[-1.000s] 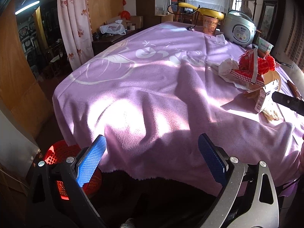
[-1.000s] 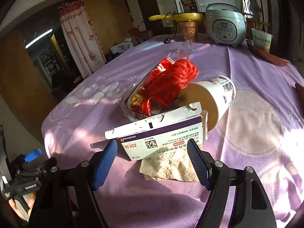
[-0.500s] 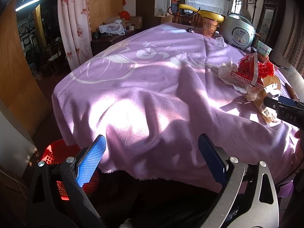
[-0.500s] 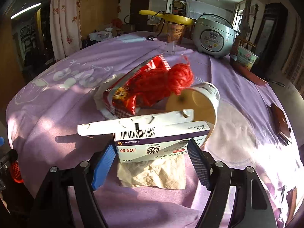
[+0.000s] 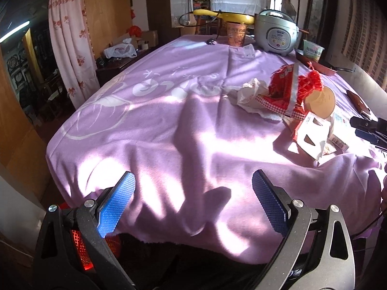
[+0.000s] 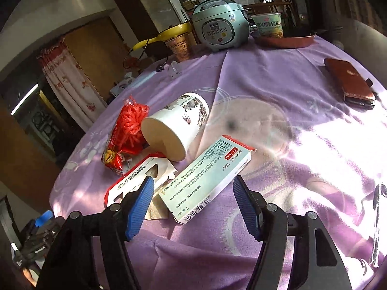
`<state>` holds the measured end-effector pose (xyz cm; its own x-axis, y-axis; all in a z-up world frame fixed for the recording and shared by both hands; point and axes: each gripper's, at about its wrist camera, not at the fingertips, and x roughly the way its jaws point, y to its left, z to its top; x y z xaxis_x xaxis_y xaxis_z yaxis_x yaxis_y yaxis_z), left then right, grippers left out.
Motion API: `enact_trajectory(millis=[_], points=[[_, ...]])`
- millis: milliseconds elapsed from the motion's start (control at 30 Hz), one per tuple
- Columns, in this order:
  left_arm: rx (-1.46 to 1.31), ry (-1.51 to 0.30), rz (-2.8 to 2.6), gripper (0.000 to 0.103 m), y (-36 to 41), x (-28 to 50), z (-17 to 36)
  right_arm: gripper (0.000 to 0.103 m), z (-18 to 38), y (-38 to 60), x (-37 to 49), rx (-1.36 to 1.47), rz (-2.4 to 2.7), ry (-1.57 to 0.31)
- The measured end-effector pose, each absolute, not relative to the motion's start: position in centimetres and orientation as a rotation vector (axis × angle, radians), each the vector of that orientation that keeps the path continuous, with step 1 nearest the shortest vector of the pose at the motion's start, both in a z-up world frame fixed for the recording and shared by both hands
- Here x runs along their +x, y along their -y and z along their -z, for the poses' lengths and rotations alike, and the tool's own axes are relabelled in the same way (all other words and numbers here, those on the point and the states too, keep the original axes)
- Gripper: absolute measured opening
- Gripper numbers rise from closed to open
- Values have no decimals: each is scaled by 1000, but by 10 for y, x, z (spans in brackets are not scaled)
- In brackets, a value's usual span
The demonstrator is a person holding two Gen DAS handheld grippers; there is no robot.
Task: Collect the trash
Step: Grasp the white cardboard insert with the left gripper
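A pile of trash lies on the purple tablecloth (image 6: 278, 91): a medicine box (image 6: 205, 181), a red-edged opened carton (image 6: 135, 176), a tipped paper cup (image 6: 176, 125), red netting (image 6: 130, 125), a snack wrapper (image 6: 112, 157) and a tissue (image 6: 157, 211). My right gripper (image 6: 193, 205) is open, its jaws either side of the medicine box's near end. The pile also shows in the left wrist view (image 5: 290, 96). My left gripper (image 5: 193, 205) is open and empty above the table's near edge. A red basket (image 5: 82, 249) sits on the floor below it.
At the far side stand a rice cooker (image 6: 220, 31), two instant noodle cups (image 6: 180, 46) (image 6: 267, 25) and a red pan (image 6: 285, 41). A brown phone case (image 6: 348, 82) lies at the right. A curtain (image 5: 70, 48) hangs at the left.
My right gripper has swung round to the right side of the pile and come down over the medicine box. My left gripper has risen slightly above the table edge.
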<state>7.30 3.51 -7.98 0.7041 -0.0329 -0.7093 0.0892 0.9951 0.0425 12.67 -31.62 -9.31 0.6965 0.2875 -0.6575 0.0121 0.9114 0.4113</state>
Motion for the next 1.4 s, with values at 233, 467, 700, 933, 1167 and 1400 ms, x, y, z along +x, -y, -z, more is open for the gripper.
enact_trajectory(millis=[233, 467, 700, 933, 1167, 1400], points=[[168, -775, 302, 94, 34, 99, 73, 67, 92, 328, 122, 446, -149, -741], [312, -812, 449, 94, 103, 126, 92, 68, 93, 334, 121, 476, -169, -730], [347, -892, 469, 91, 135, 148, 105, 72, 96, 335, 122, 494, -192, -733], [304, -936, 494, 67, 137, 154, 110, 72, 99, 340, 122, 532, -216, -735], [216, -879, 443, 66, 107, 135, 90, 72, 101, 341, 123, 540, -210, -746], [148, -782, 340, 66, 60, 107, 66, 72, 98, 319, 129, 408, -140, -800]])
